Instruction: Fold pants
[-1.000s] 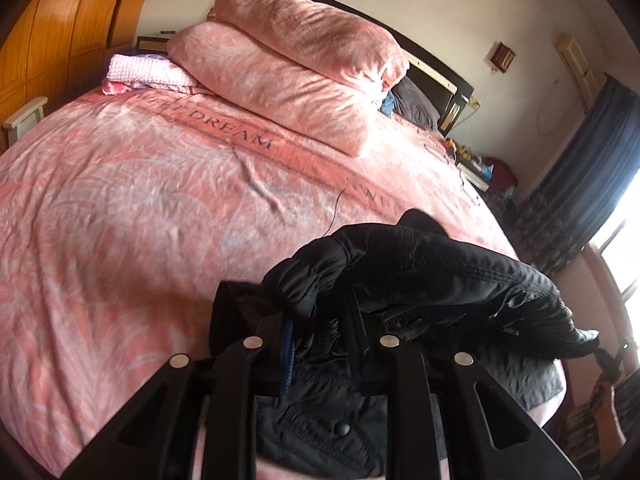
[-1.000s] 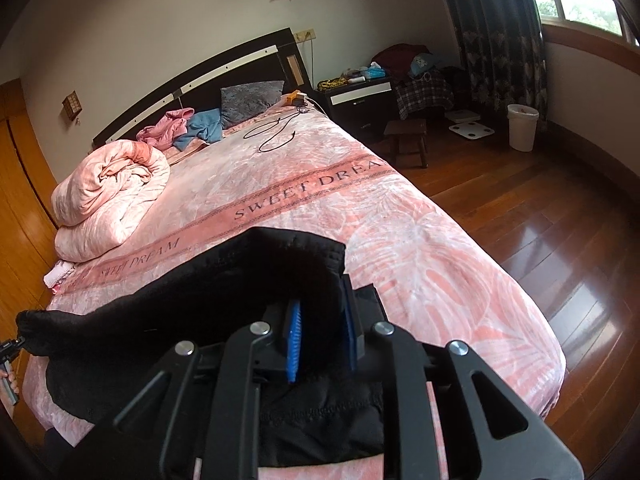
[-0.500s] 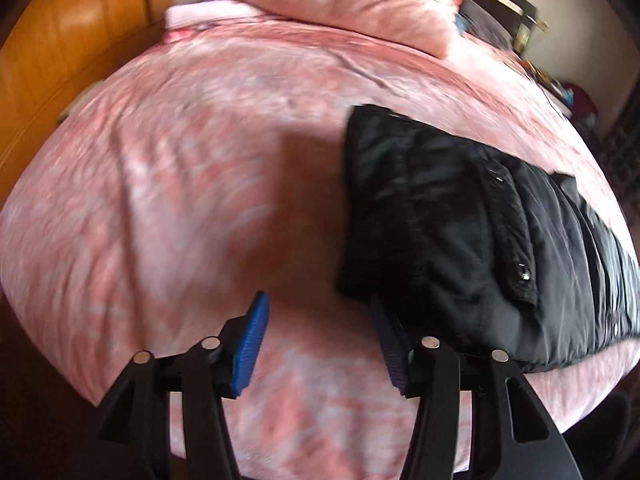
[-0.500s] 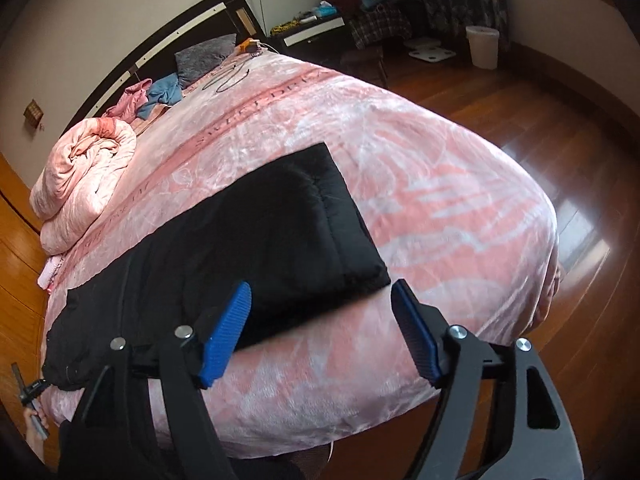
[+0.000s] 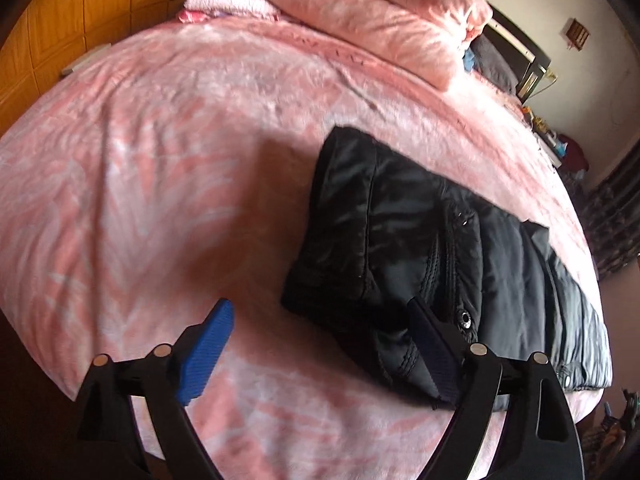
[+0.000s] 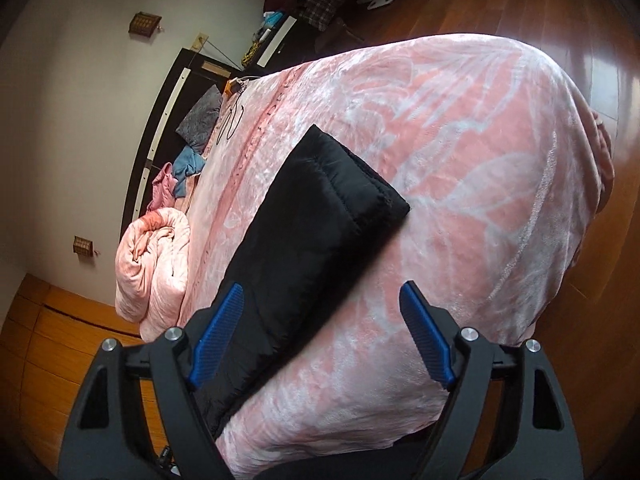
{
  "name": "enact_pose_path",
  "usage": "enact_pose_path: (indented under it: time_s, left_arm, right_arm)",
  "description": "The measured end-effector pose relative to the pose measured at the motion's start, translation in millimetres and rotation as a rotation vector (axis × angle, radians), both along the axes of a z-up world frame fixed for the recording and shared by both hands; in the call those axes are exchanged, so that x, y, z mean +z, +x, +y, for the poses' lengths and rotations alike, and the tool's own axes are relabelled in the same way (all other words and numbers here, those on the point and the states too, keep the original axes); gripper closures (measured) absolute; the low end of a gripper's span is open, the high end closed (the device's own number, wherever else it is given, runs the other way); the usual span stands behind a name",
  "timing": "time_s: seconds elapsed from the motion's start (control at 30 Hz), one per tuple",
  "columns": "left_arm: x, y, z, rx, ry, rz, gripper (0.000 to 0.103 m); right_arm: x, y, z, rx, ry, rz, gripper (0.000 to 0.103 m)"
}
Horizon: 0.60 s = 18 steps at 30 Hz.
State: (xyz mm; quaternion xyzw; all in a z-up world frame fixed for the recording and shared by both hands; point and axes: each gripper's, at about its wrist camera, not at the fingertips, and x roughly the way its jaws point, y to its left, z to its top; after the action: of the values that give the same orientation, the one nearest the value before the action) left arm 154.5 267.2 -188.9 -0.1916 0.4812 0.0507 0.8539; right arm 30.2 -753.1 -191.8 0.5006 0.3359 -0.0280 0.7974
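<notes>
The black padded pants point(image 5: 420, 248) lie folded lengthwise on the pink bedspread point(image 5: 160, 168), near the foot edge. In the left wrist view their waist end with a snap button faces me. My left gripper point(image 5: 320, 344) is open and empty, hovering just in front of the waist end. In the right wrist view the leg-cuff end of the pants point(image 6: 312, 216) lies flat. My right gripper point(image 6: 324, 332) is open and empty above the bed edge, its left blue pad point(image 6: 218, 332) over the pants.
A rolled pink duvet point(image 5: 372, 12) and pillows lie at the head of the bed. A wooden wardrobe point(image 5: 60, 20) stands to the left. A dark headboard point(image 6: 160, 120), a nightstand point(image 6: 280, 36) and the wooden floor point(image 6: 580, 20) show in the right wrist view.
One second ago both grippers were shut on the pants, holding them up. They let go, opened wide and pulled back; the pants now lie flat. The right view has since tilted.
</notes>
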Motion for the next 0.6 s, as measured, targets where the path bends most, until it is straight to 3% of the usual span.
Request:
enact_pose_path:
  time_s: [0.03,0.07,0.1,0.27,0.33,0.37,0.4,0.43,0.47,0.6]
  left_arm:
    - [-4.2,1.7,-2.4,0.001,-0.009,0.004,0.025]
    - [-8.3,3.9,-5.0,0.003,-0.018,0.014,0.047]
    - [-12.7,6.2,-6.6,0.007,-0.030,0.031,0.057]
    - [-13.9,10.8,-16.7,0.037,0.051,0.042,0.067]
    - [-13.7,11.6,-15.0,0.045,0.044,0.041,0.068]
    - [-14.1,11.4,-14.6,0.046,0.047,0.040,0.068]
    - [-13.9,12.6,-14.4,0.046,0.054,0.039,0.068]
    - [-14.1,13.1,-15.3,0.045,0.068,0.038,0.068]
    - [-14.1,13.9,-16.1,0.046,0.080,0.036,0.068]
    - [-19.3,15.5,-14.1,0.084,0.068,0.038,0.069]
  right_arm:
    - [0.8,2.0,0.0,-0.013,0.005,-0.004,0.022]
    - [1.0,3.9,-0.5,-0.022,0.011,-0.008,0.022]
    - [-0.5,5.6,-1.1,-0.032,0.021,-0.006,0.025]
    - [-13.3,21.7,-5.1,-0.052,0.057,-0.002,0.030]
    - [-17.8,26.9,-5.4,-0.049,0.063,-0.004,0.037]
    - [-19.2,32.4,-4.7,-0.038,0.063,-0.006,0.051]
    - [-19.4,36.9,-3.5,-0.029,0.049,0.003,0.074]
    - [-17.2,41.9,-1.8,-0.021,0.018,0.018,0.087]
    - [-14.7,45.2,-0.9,-0.015,-0.003,0.018,0.093]
    - [15.0,52.3,7.5,0.026,-0.142,-0.056,0.095]
